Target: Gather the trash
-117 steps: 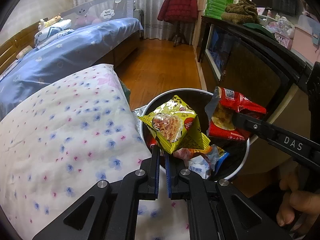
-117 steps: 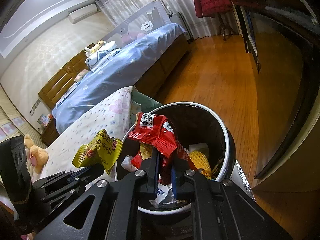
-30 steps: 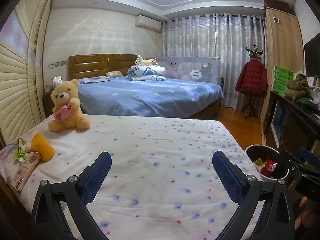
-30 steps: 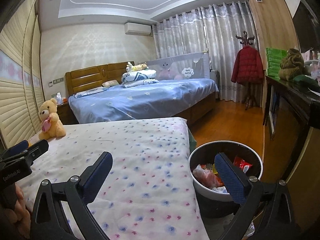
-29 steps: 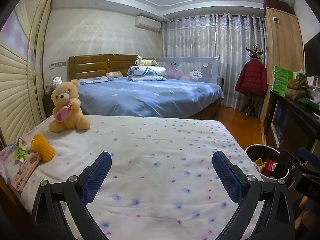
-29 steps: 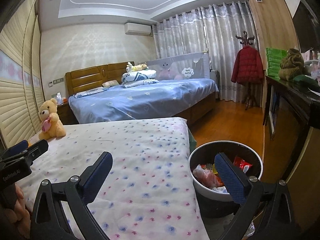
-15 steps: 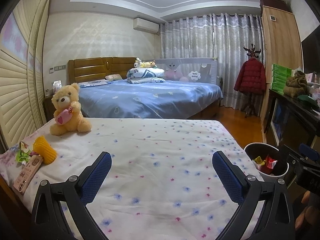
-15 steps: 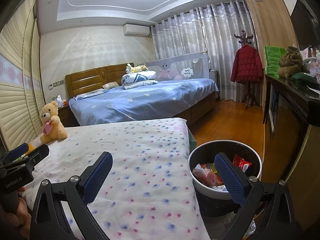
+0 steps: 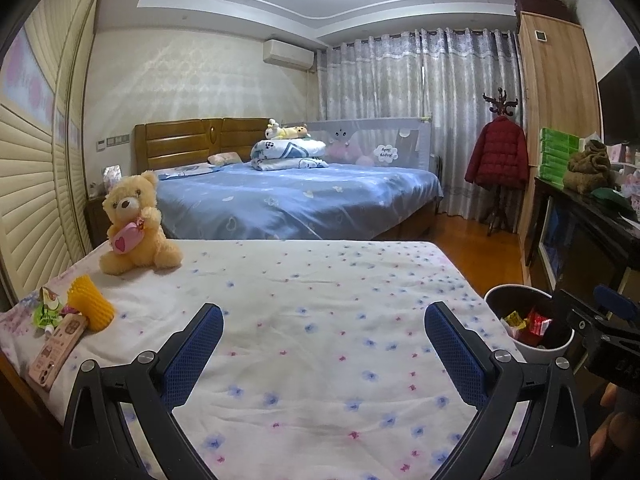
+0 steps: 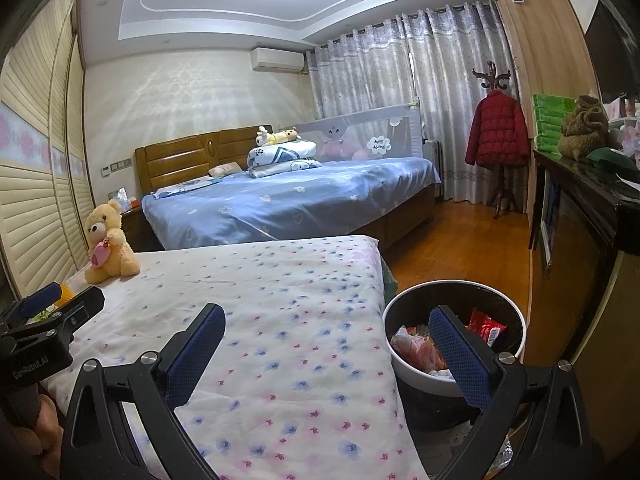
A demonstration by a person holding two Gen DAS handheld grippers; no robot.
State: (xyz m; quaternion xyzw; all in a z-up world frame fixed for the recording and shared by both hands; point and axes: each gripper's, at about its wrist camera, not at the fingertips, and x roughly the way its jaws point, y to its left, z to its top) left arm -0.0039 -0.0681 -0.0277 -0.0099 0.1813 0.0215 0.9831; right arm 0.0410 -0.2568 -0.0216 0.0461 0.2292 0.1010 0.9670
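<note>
1. Plainly, both tools are empty: the left gripper (image 9: pixel 323 340) and the right gripper (image 10: pixel 326 344) each hold their blue-padded jaws spread wide over the white flower-printed bedspread (image 9: pixel 304 312), gripping nothing.

2. Just beside the bedspread's right edge stands the round white-rimmed trash bin (image 10: pixel 456 332), with red and yellow snack wrappers (image 10: pixel 482 330) already inside. One right fingertip hangs in front of the bin's mouth and hides part of the contents, so how full it is cannot be judged.

3. At the bedspread's far left corner lie what looks like the remaining litter: a green and white crumpled wrapper (image 9: pixel 47 314), a yellow foam fruit net (image 9: pixel 89 306) and a flat pinkish-brown packet (image 9: pixel 58 344).
   - They touch or overlap, so one pinch could drag a neighbour off the edge.
   - The thin packet lies flat on soft cloth, so closing jaws may catch the fabric instead.
   - The wrapper is too small to read.

4. Beyond them on the bedspread sits a tan teddy bear holding a pink heart (image 9: pixel 134 226); a careless reach could knock it over, and it is probably not trash.

5. The bedspread's left edge is cut off by the frame, so anything beyond it is unseen.
</note>
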